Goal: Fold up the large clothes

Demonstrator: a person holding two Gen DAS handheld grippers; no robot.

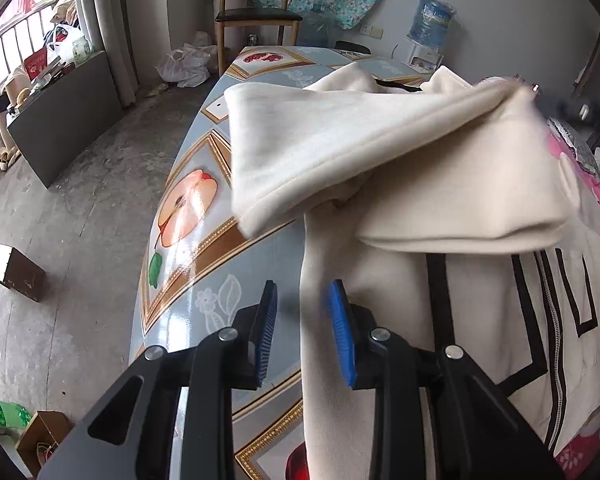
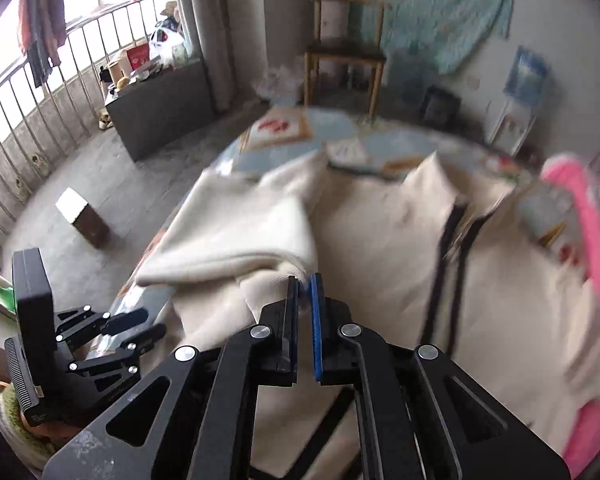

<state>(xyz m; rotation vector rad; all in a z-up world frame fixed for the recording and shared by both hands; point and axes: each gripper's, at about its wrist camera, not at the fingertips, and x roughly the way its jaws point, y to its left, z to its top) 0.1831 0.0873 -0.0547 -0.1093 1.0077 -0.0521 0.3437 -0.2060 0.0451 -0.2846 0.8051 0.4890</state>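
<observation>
A cream zip jacket with black stripes (image 1: 480, 304) lies spread on the fruit-patterned table (image 1: 188, 216). One cream flap of it (image 1: 340, 148) is lifted and pulled across towards the upper right. My right gripper (image 2: 305, 278) is shut on the tip of that flap (image 2: 236, 236); in the left wrist view it is only a blur (image 1: 528, 87) at the flap's far end. Low over the near left edge of the jacket, my left gripper (image 1: 302, 300) stands open. Its right pad (image 1: 340, 336) is above the cloth and its left pad (image 1: 266, 320) is above bare table.
Pink patterned cloth (image 2: 588, 240) lies at the table's right side. A wooden chair (image 1: 256, 12) and a water dispenser (image 1: 430, 24) stand beyond the far end. On the floor to the left are a brown box (image 1: 12, 270), a dark cabinet (image 1: 64, 120) and white bags (image 1: 184, 66).
</observation>
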